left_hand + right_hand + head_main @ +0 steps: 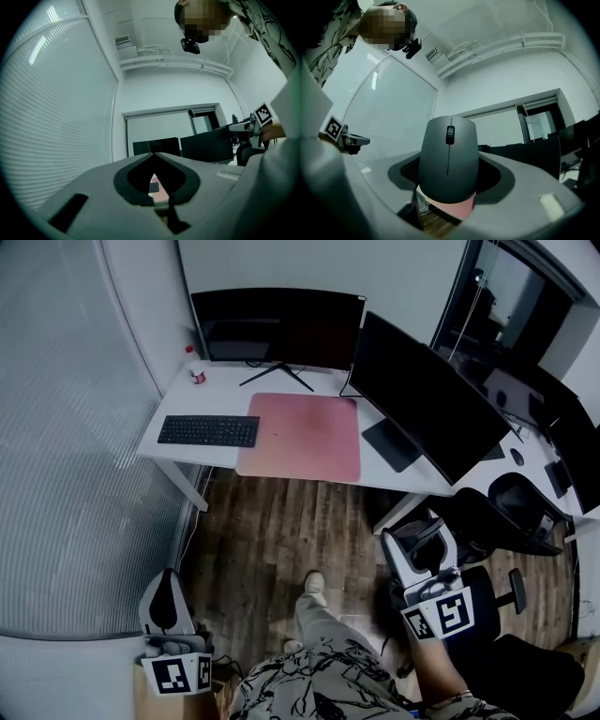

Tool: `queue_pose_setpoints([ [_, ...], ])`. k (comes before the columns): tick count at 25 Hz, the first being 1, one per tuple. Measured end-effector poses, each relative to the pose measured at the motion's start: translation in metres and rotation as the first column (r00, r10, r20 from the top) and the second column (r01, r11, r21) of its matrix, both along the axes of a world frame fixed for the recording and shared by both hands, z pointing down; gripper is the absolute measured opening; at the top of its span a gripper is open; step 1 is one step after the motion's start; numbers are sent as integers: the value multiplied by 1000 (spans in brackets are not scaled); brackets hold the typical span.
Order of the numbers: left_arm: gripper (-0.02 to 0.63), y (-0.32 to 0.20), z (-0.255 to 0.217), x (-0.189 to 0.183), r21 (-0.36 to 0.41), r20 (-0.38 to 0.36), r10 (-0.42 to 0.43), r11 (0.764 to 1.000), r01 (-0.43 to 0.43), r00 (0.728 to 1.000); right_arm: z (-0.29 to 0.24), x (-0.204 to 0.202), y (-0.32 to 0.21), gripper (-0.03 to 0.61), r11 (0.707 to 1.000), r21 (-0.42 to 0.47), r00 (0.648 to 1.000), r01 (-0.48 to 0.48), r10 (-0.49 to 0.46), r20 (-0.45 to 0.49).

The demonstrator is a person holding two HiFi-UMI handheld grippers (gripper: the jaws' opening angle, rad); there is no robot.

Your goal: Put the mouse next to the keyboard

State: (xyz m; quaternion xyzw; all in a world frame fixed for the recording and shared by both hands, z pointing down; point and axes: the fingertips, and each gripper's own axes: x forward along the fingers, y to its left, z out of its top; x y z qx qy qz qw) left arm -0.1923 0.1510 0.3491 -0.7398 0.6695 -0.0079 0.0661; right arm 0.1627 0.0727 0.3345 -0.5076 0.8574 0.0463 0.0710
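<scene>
The dark grey mouse (449, 159) stands upright between the jaws of my right gripper (449, 157), which is shut on it. In the head view this gripper (422, 547) hangs low on the right, over the floor and well short of the desk. The black keyboard (208, 430) lies at the left of the white desk (178, 395), beside a pink desk mat (302, 437). My left gripper (167, 607) is at the lower left, far from the desk. Its jaws (152, 155) meet at the tips with nothing between them; a bit of the keyboard (153, 187) shows through the gap.
Two dark monitors (278, 327) (427, 395) stand at the back and right of the desk. A small red-capped bottle (197, 374) sits at the back left. Black office chairs (520, 512) stand to the right. Wooden floor (272, 531) lies between me and the desk.
</scene>
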Motion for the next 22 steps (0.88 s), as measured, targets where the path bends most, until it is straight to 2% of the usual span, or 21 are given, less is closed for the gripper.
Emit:
queue_pose_setpoints([
  [14, -5, -118, -4, -15, -19, -8, -39, 999, 39, 999, -10, -16, -128, 310, 999, -6, 999, 31, -31, 15],
  [22, -5, -184, -12, -7, -11, -11, -55, 998, 55, 998, -15, -6, -197, 311, 999, -12, 999, 38, -38, 1],
])
